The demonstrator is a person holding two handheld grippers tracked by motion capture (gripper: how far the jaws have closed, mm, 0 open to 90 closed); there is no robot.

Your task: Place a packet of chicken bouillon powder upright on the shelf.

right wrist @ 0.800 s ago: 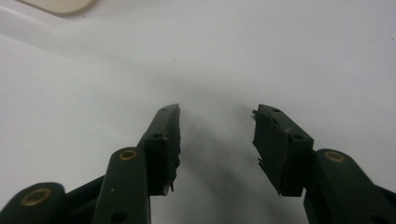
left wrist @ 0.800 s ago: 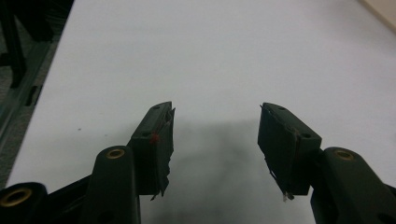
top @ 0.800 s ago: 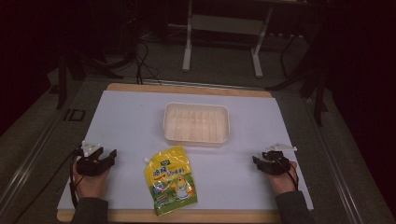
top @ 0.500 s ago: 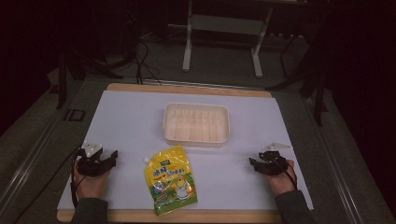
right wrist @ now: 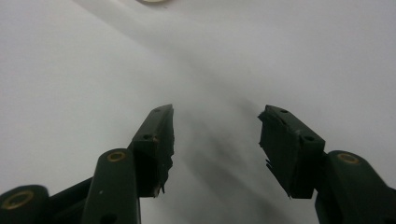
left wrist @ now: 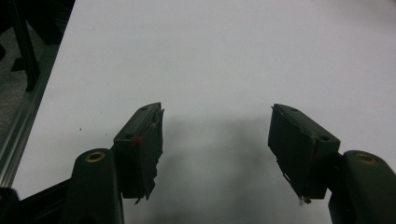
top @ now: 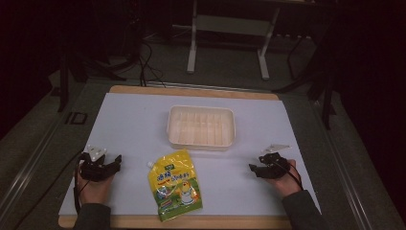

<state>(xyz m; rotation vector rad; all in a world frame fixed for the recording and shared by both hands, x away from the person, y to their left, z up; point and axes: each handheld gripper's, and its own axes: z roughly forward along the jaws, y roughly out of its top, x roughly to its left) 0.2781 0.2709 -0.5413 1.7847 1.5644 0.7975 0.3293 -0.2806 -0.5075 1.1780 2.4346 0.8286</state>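
Table: white sheet (top: pixel 134 124) over a wooden board, its edge showing at the near and far sides
Tray: cream plastic tub (top: pixel 201 127), rectangular, at mid-table toward the far side; inside looks bare, with ribbed lines across the floor
Pouch: yellow spouted pouch (top: pixel 175 185) lying flat near the front edge, spout corner pointing to the far left; green band and cartoon print on its face; just in front of the tub, apart from it
Left gripper: (top: pixel 115 163) low over the sheet at front left, held in the left hand (top: pixel 94 188); jaws spread wide, nothing between them, bare white sheet in the gap; well left of the pouch
Right gripper: (top: pixel 252 168) at front right, held in the right hand (top: pixel 284 179); jaws spread wide, nothing between them; pointing left toward the pouch, well apart from it
Surroundings: dark floor, cables and a metal stand frame (top: pixel 229 28) beyond the table
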